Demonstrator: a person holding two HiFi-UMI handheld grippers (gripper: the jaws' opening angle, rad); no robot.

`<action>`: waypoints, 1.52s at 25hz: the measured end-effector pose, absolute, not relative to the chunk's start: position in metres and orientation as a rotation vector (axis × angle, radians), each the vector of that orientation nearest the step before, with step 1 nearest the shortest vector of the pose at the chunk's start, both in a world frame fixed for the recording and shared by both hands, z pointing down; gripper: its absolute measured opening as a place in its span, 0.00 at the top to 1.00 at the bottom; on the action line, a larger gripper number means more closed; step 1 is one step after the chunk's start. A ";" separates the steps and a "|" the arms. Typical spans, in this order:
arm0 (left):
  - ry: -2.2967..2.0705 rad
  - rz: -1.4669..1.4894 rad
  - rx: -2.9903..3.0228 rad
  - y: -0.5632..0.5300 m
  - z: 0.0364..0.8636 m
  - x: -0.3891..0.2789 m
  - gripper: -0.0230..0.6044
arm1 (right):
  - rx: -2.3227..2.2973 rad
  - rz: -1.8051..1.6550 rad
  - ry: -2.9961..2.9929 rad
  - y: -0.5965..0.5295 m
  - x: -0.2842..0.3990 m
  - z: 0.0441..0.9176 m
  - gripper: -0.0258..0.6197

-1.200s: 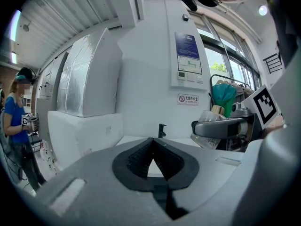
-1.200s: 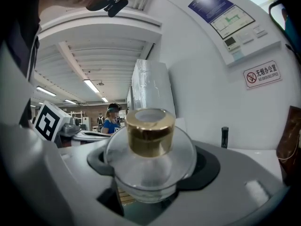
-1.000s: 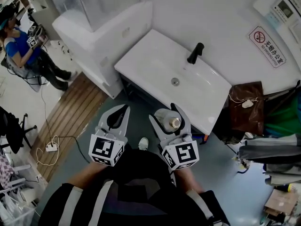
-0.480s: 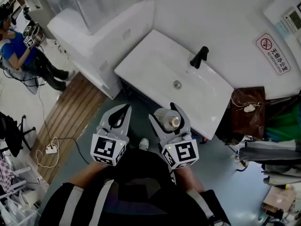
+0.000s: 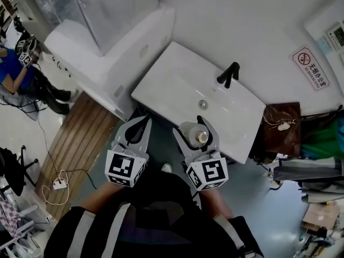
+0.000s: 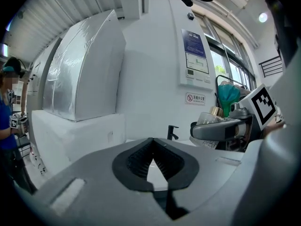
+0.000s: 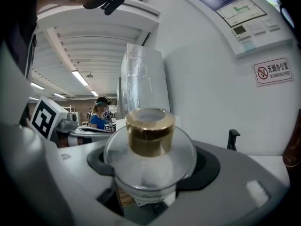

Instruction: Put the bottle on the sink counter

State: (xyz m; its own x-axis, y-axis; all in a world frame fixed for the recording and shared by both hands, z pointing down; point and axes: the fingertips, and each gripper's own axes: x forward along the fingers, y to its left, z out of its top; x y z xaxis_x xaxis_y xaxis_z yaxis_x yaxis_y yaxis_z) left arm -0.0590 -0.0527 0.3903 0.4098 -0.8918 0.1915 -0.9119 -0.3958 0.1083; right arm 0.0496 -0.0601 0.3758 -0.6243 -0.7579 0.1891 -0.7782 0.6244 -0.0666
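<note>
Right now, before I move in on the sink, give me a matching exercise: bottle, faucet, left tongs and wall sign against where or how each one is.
Things:
1. bottle
2. faucet
3. left tongs
4. no-smoking sign

Place or state:
A. black, standing on the sink counter
B. shut, nothing between them
C. on the wall, right of the sink counter
D. gripped in the right tongs, gold cap up

Pairs: 1-D, 2-A, 3-B, 4-C.

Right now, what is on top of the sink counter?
Only a black faucet shows on the sink counter. Its near edge is covered by the bottle held in the right tool.
</note>
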 end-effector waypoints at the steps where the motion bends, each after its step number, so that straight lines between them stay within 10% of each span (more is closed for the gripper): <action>1: -1.592 0.147 2.476 -0.057 0.390 -0.063 0.97 | 1.291 0.205 -2.693 -0.063 0.045 0.376 0.44; 38: -1.655 0.194 2.416 -0.214 0.409 -0.083 0.97 | 1.157 0.160 -2.635 -0.230 0.015 0.398 0.44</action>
State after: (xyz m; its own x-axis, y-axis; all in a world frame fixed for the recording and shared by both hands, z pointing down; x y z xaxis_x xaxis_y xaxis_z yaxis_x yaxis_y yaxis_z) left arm -0.0827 -0.2143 0.4089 0.3624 -0.9049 0.2231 -0.9320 -0.3497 0.0953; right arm 0.0147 -0.2301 0.3983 -0.6496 -0.7077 0.2777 -0.7361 0.6769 0.0031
